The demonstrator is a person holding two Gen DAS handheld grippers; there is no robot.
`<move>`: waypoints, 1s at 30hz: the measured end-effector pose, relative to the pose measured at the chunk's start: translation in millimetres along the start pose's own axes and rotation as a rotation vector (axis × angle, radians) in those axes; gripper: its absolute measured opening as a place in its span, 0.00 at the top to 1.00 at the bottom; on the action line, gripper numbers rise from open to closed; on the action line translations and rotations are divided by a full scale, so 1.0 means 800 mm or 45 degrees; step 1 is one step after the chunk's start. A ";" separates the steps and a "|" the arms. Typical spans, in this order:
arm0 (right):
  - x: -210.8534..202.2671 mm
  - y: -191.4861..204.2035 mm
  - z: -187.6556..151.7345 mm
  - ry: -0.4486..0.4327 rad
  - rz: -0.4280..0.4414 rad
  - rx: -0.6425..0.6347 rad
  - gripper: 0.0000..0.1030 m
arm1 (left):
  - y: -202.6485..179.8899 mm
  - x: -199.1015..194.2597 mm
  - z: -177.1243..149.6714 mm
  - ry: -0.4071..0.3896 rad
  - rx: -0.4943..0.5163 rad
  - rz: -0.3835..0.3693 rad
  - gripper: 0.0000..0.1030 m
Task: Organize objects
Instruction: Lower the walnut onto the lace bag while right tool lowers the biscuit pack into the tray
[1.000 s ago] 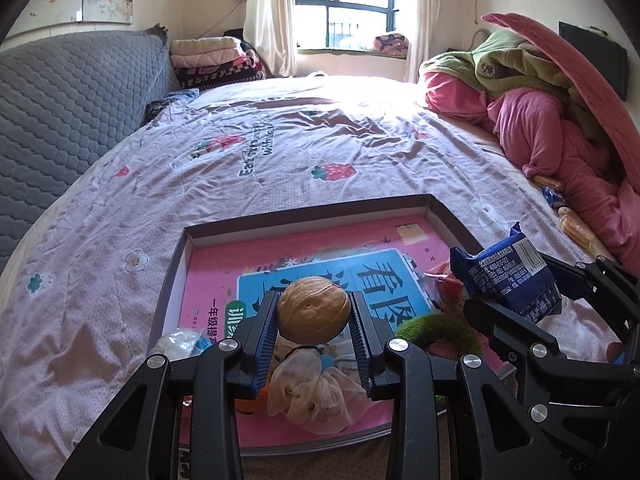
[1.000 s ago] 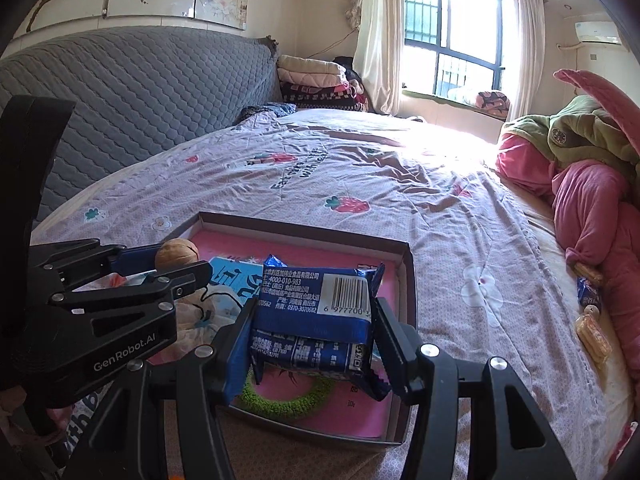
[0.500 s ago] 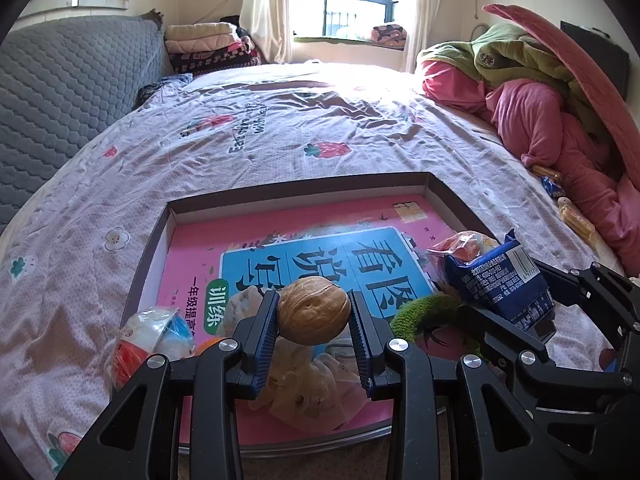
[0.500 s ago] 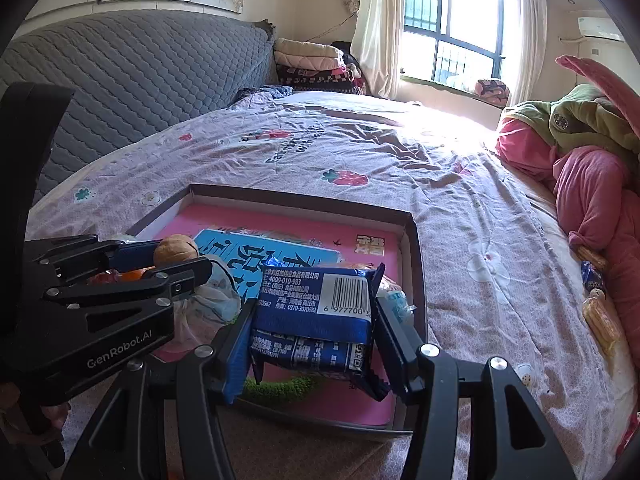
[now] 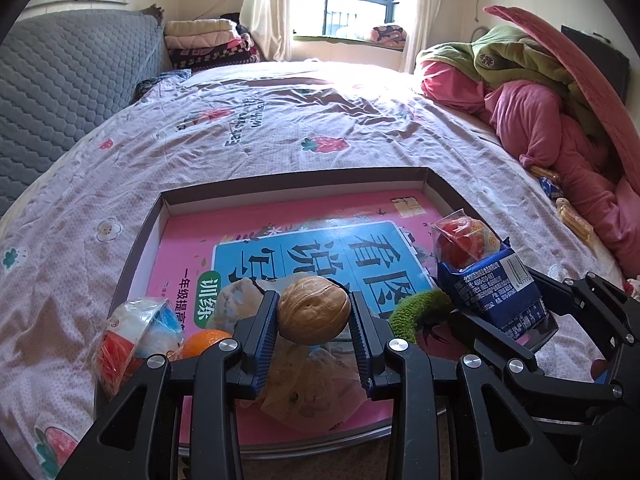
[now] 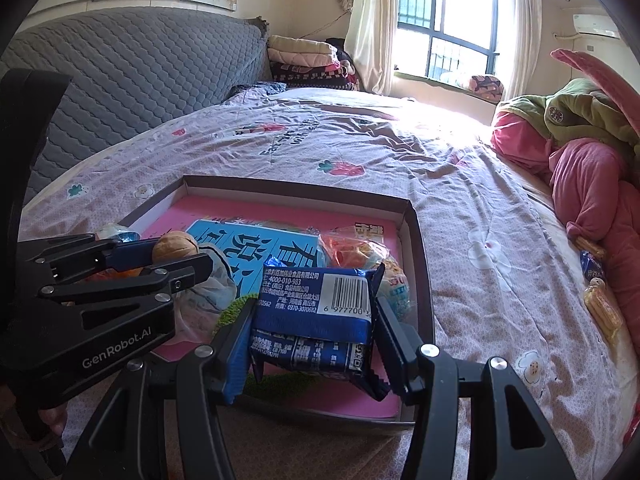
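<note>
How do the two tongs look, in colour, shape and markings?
Both tongs, left and right, are matte black, angular frames with triangular cut-outs and silver screws. Their fingers carry ribbed blue pads. The left one's side reads "GenRobot.AI" in grey. No cables show.

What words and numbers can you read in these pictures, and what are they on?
"GenRobot.AI": on the left hand-held gripper.
"4000-010-983", "0370-3070692" and "6 977700": on the blue snack packet; its small Chinese print is too blurred to read.
"看图" and "训练", seen upside down: on the pink book in the box.
Dark lettering on the bedsheet: too warped to read.
</note>
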State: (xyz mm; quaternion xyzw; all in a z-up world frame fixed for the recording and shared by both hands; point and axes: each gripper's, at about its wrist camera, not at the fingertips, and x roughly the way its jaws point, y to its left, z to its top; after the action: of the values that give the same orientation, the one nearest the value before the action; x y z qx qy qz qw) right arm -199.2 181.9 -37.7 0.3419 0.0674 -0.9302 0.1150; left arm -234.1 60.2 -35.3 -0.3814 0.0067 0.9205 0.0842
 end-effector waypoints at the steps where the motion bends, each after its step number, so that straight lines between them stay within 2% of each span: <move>1: 0.001 0.000 0.000 0.003 0.000 0.000 0.46 | 0.000 0.001 0.000 0.002 0.002 0.000 0.66; 10: 0.011 0.001 -0.006 0.049 0.011 -0.006 0.46 | -0.001 0.006 -0.004 0.012 0.014 -0.005 0.66; 30: 0.016 -0.006 -0.009 0.076 -0.002 0.023 0.46 | -0.001 0.020 -0.013 0.045 0.019 -0.010 0.66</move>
State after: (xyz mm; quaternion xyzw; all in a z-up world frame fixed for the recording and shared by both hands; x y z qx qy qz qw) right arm -205.7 186.1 -51.2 0.3704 0.0626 -0.9203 0.1093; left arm -237.9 62.3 -54.0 -0.3970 0.0136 0.9132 0.0907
